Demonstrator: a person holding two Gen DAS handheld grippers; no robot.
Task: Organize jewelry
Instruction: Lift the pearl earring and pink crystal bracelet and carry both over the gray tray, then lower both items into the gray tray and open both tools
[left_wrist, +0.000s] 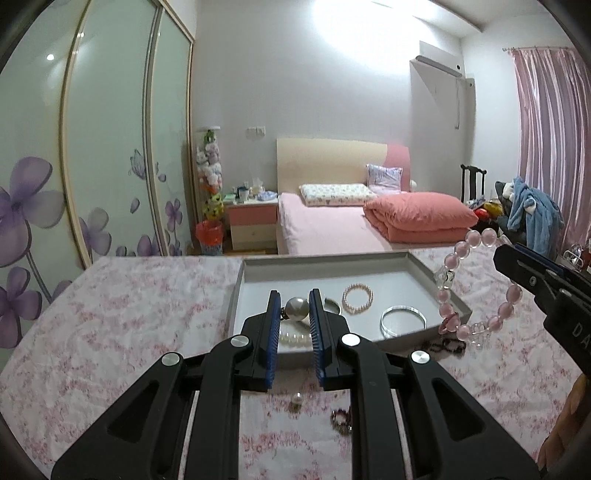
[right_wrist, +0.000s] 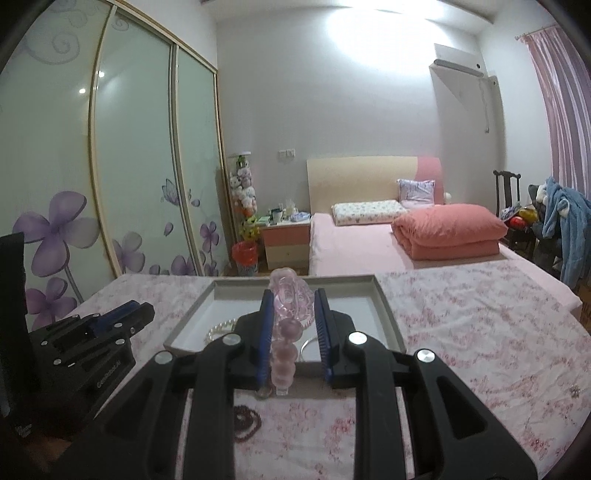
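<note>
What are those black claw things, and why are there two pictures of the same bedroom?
They are hand-held grippers, one per hand, each with a camera looking along its fingers; each picture is one gripper's view. The left gripper holds a big pearl over a grey tray on a flowered cloth. In the tray lie a small pearl bracelet and a clear bangle. The right gripper carries a pink bead bracelet, with its jaws apart in its own view.

Pink bead bracelet (left_wrist: 476, 284), grey tray (left_wrist: 424, 267), pink floral cloth (left_wrist: 129, 306)
</note>
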